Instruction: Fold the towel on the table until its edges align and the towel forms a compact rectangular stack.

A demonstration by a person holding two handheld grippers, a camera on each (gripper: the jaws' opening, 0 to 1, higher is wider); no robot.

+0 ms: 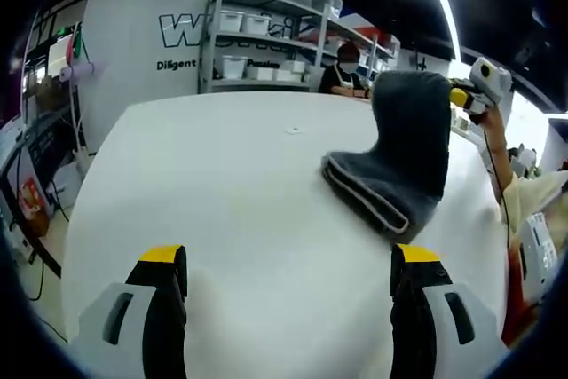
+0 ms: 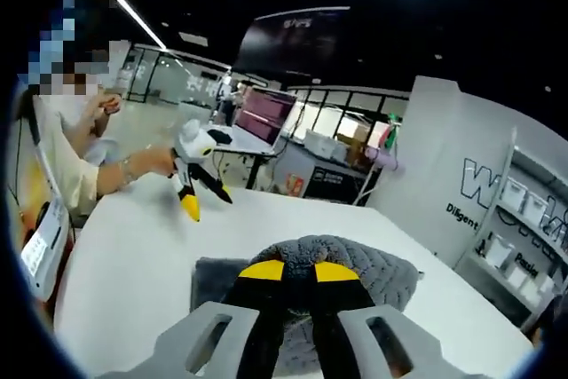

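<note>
1. Left gripper view: the left tongs (image 1: 290, 286) stand wide open above the white worktop (image 1: 222, 193), their yellow-tipped jaws far apart with nothing between them.
2. The grey towel (image 1: 399, 166) lies right of centre on the worktop. Its lower part rests folded in layers, and its upper part is lifted upright.
3. The right tongs (image 1: 463, 98) pinch the raised top edge of the towel, held by a person's hand (image 1: 491, 122) at the right side.
4. Shelves (image 1: 266, 42) with white boxes stand beyond the worktop.
5. Right gripper view: the right tongs (image 2: 298, 271) are closed on the towel (image 2: 355, 264), yellow tips nearly touching, with grey cloth bunched around them.
6. The left tongs (image 2: 204, 200) hang open over the worktop (image 2: 133, 255) at upper left, well apart from the towel.
</note>
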